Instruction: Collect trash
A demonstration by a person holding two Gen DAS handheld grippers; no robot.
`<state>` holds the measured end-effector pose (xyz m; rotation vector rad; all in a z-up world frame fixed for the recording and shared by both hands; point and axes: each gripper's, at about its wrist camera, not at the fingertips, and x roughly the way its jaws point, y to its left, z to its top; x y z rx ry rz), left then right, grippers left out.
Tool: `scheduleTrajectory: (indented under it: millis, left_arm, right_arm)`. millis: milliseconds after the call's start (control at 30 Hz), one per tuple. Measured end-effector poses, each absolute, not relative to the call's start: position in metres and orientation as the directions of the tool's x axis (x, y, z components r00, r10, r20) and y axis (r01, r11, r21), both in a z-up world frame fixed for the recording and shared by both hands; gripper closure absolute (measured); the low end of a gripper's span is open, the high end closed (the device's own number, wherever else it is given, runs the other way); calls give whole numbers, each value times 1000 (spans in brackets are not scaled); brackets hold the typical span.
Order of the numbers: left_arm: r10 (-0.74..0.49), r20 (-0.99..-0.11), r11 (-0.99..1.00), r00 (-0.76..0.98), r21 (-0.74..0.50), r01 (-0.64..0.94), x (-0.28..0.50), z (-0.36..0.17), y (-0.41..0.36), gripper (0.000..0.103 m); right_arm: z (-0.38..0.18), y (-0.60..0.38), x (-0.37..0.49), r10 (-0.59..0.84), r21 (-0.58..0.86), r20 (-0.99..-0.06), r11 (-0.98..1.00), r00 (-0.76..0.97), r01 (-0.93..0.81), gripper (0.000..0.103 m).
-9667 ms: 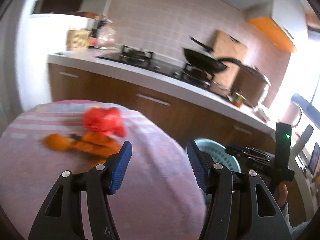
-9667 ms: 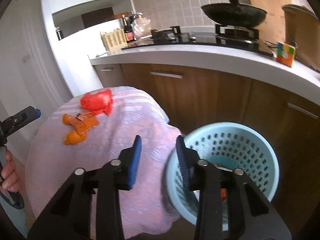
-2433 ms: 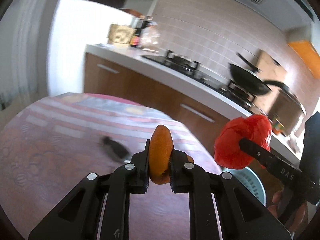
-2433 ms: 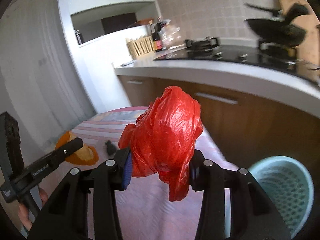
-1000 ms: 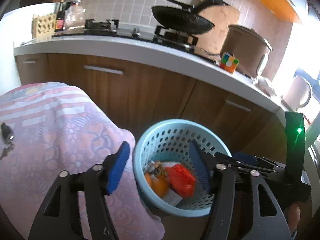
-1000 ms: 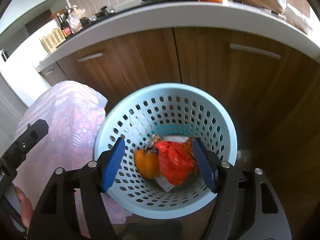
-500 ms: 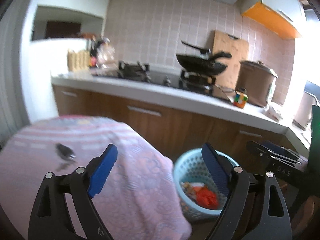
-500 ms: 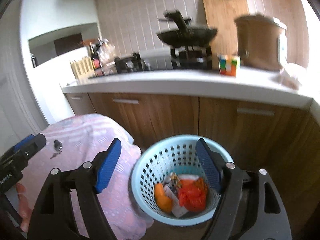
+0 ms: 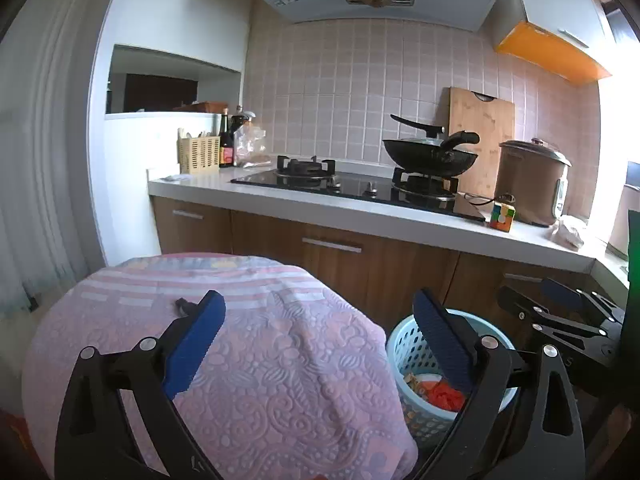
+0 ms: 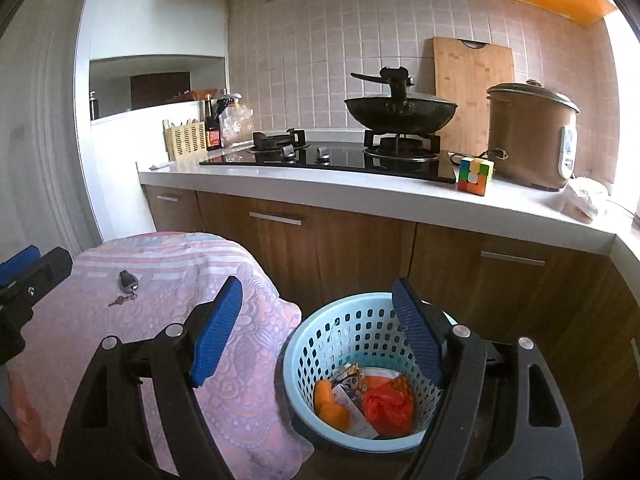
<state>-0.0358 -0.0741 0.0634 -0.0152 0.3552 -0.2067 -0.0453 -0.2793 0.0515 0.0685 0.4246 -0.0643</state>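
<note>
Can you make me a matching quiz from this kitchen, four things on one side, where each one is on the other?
Things:
1. red bag
2. key fob
3. puzzle cube
4. wok

Places:
A. on the counter beside the cooker
B. on the pink cloth
C. in the blue basket
D. on the stove burner

Pairs: 1-C, 2-B, 3-A, 4-D

From the left wrist, the pale blue perforated plastic basket (image 9: 404, 346) is half hidden behind a blue finger pad (image 9: 440, 342); its small paper scraps (image 10: 352, 380) stay unreadable.
</note>
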Motion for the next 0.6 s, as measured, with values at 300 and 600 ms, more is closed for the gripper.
scheduleTrajectory:
  millis: [300,600]
  left_arm:
    - [-211,-361,976,908,-22,218,-34,61,-81,9]
    - [-201,-353,978,914,-17,208,-38,61,-80,9]
  right_arm:
    - [54,-276,-43,-107,2,-420,993,901,119,30]
    - [56,-277,-44,-121,-9,-417,992,901,129,30]
